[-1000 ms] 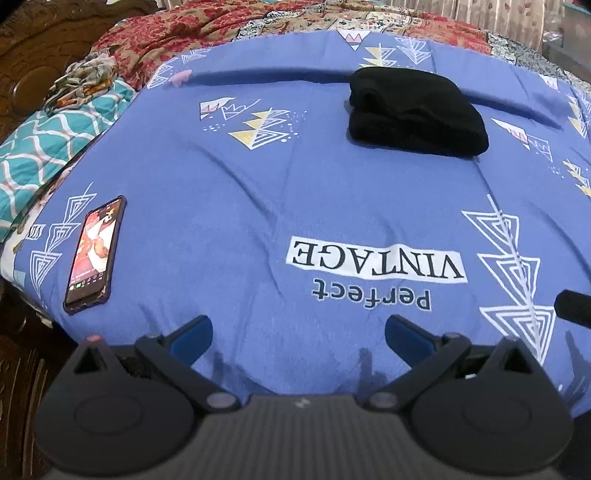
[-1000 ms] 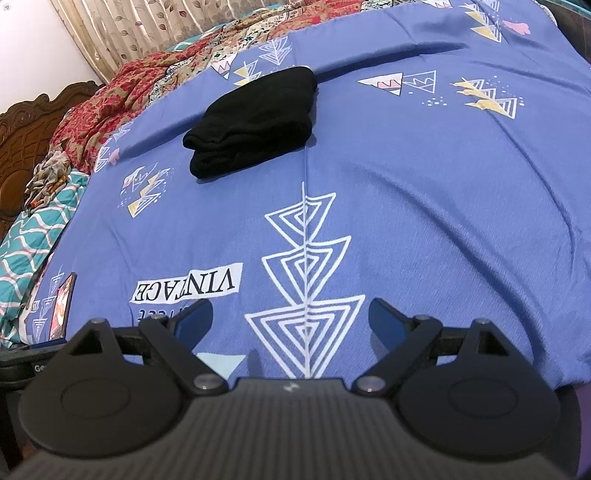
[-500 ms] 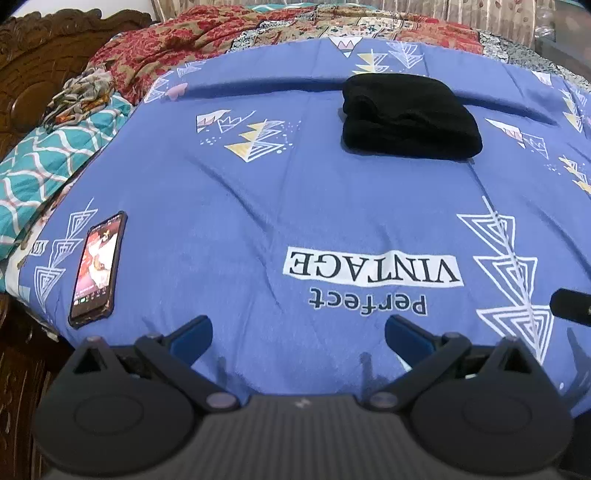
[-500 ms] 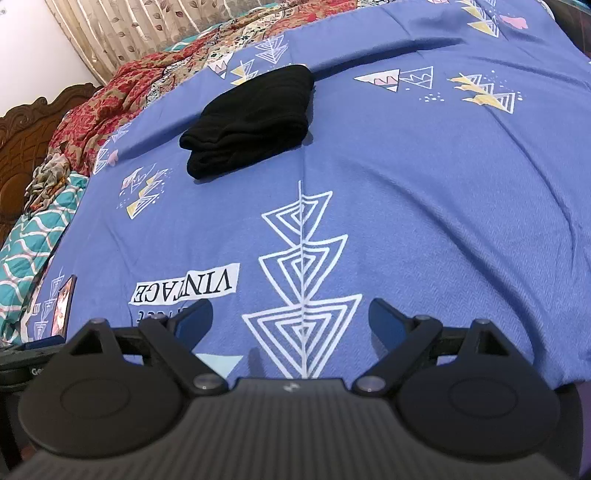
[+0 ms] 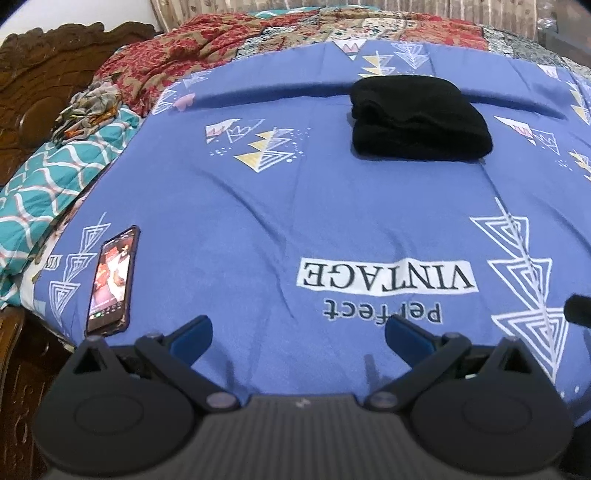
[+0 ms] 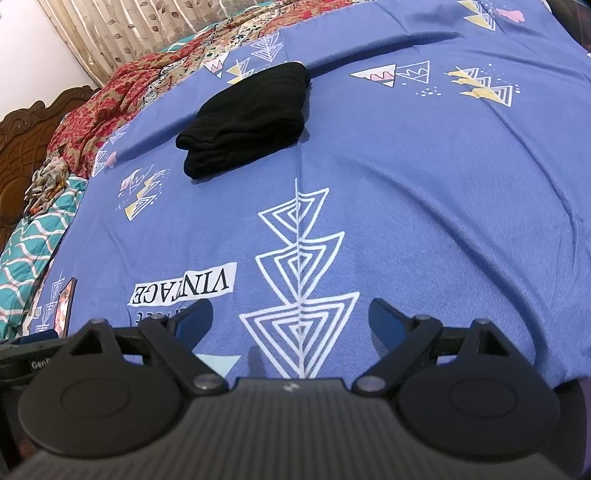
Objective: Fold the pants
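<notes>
The black pants (image 5: 417, 118) lie folded into a compact stack on the far half of the blue bedspread (image 5: 295, 206); in the right wrist view the pants (image 6: 247, 118) sit far left of centre. My left gripper (image 5: 298, 334) hovers open over the near edge of the bed, with nothing between its blue-padded fingers. My right gripper (image 6: 291, 317) is open too, empty, above the white triangle print. Both grippers are well short of the pants.
A phone (image 5: 112, 280) with a lit screen lies at the bed's near left edge. A teal patterned quilt (image 5: 48, 188) and red floral blanket (image 5: 192, 48) lie left and behind. A carved wooden headboard (image 5: 40, 81) stands far left. Curtains (image 6: 129, 29) hang beyond.
Both grippers have drawn back and down slightly from the bed; the pants sit lower in the left wrist view. Nothing was grasped or released.
</notes>
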